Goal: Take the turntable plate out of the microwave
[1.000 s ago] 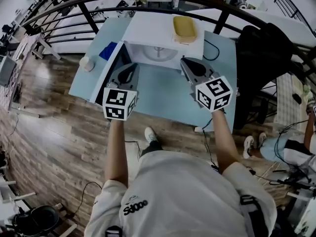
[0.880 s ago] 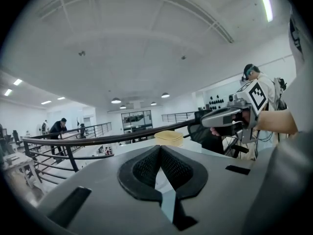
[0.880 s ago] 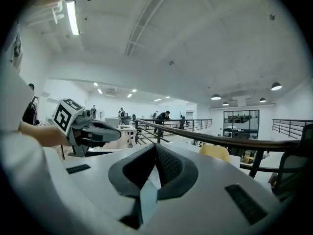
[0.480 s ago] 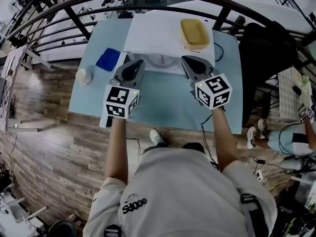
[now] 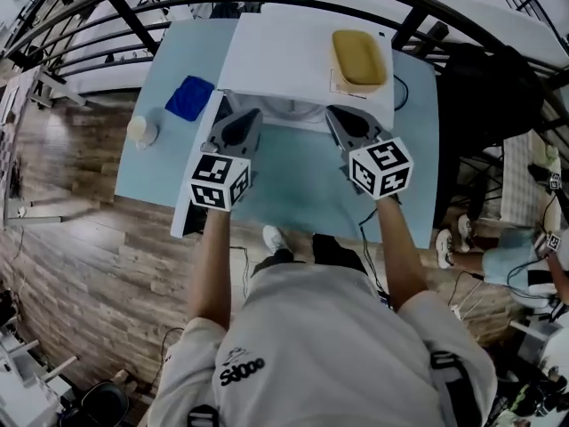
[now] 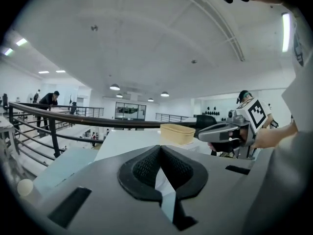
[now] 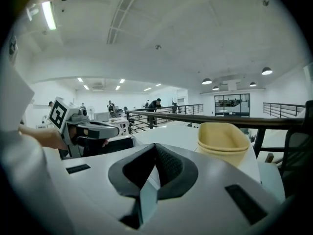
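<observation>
The white microwave (image 5: 284, 52) stands at the back of the light blue table (image 5: 302, 181), its door (image 5: 191, 194) swung open to the left. From above, the roof of the microwave hides the turntable plate, and neither gripper view shows it. My left gripper (image 5: 246, 114) and right gripper (image 5: 332, 111) are side by side at the front opening, both shut and empty. In the left gripper view the shut jaws (image 6: 160, 149) point over the microwave top (image 6: 127, 141). The right gripper view shows shut jaws (image 7: 155, 146) likewise.
A yellow tub (image 5: 358, 56) sits on the microwave's right side. On the table's left lie a blue cloth (image 5: 191, 98) and a white cup (image 5: 142, 130). A black railing (image 5: 133, 20) runs behind, with a dark chair (image 5: 480, 87) and a seated person (image 5: 529, 252) at right.
Both grippers have moved forward and lower toward the microwave's opening. The plate, visible inside a second ago, is now covered by the microwave's top edge.
</observation>
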Demonstrator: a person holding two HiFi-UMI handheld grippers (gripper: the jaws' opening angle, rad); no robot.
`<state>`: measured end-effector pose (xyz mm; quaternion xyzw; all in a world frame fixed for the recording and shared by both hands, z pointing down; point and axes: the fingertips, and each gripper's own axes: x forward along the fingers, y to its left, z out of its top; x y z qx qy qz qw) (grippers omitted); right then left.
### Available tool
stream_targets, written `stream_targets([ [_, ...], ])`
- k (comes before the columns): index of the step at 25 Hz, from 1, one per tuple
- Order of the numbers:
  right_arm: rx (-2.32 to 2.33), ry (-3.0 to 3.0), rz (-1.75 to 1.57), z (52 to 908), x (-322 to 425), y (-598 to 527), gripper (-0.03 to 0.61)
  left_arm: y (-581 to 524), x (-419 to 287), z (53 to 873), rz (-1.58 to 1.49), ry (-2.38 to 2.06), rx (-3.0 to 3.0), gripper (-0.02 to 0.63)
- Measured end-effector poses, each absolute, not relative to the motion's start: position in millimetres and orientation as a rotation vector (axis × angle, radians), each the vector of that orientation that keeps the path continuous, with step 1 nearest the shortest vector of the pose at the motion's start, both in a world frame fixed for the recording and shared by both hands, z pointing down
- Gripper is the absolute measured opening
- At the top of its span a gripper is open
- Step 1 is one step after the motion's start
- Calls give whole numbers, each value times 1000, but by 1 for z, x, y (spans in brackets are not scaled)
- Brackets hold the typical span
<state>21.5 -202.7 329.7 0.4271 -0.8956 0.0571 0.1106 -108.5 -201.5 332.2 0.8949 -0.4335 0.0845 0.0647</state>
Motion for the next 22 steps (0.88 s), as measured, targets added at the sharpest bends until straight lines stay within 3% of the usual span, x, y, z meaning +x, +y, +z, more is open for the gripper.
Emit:
stream_targets([
  [13, 1006, -2577, 262, 414, 14, -231, 6, -245, -91, 444, 322, -1328, 2379, 17],
  [22, 950, -2533, 312, 463, 1, -239, 6, -268, -90, 498, 119, -1258, 2224, 17],
])
